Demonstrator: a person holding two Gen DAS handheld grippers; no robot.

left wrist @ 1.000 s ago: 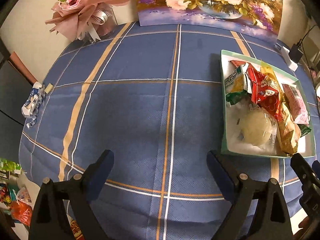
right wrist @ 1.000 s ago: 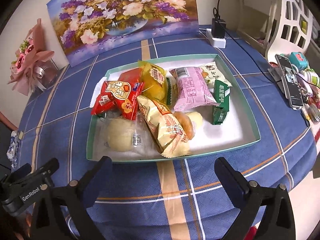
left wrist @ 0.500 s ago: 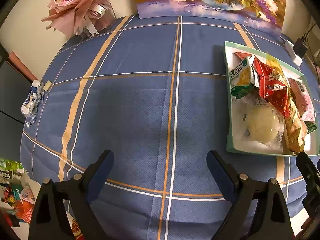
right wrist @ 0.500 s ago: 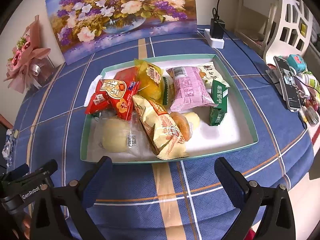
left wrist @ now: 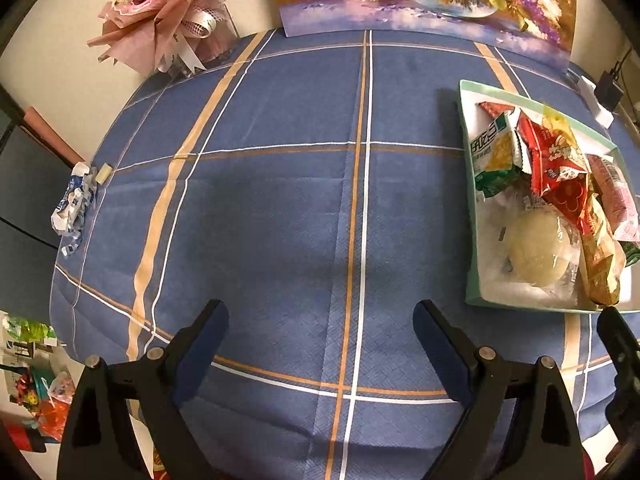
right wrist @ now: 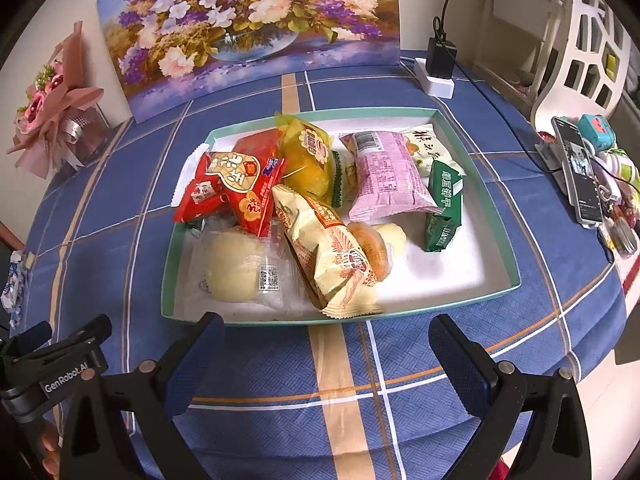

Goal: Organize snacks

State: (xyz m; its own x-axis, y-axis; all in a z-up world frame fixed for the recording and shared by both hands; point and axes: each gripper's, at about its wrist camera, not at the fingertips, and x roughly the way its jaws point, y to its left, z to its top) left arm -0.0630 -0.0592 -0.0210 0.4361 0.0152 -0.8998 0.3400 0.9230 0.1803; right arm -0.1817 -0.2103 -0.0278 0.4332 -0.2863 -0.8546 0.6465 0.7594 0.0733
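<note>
Right claw (right wrist: 326,340) gapes empty above desk (right wrist: 400,360), just short of tray (right wrist: 460,304); left claw (left wrist: 320,326) likewise. Snacks (right wrist: 332,256) heaped in tray: light, crinkly, slippery, crushable. Pinch a sealed edge.

Tray (left wrist: 472,240) — right side cut off; pale bun (right wrist: 394,234) half-buried under packets.

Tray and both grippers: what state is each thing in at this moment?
Tray: on the tablecloth, holding piled snacks.
Pink packet: sealed, lying on other packets.
Green packet: sealed, tilted against the pink packet.
Bun: wrapped in clear film.
Left gripper: open, empty.
Right gripper: open, empty.
</note>
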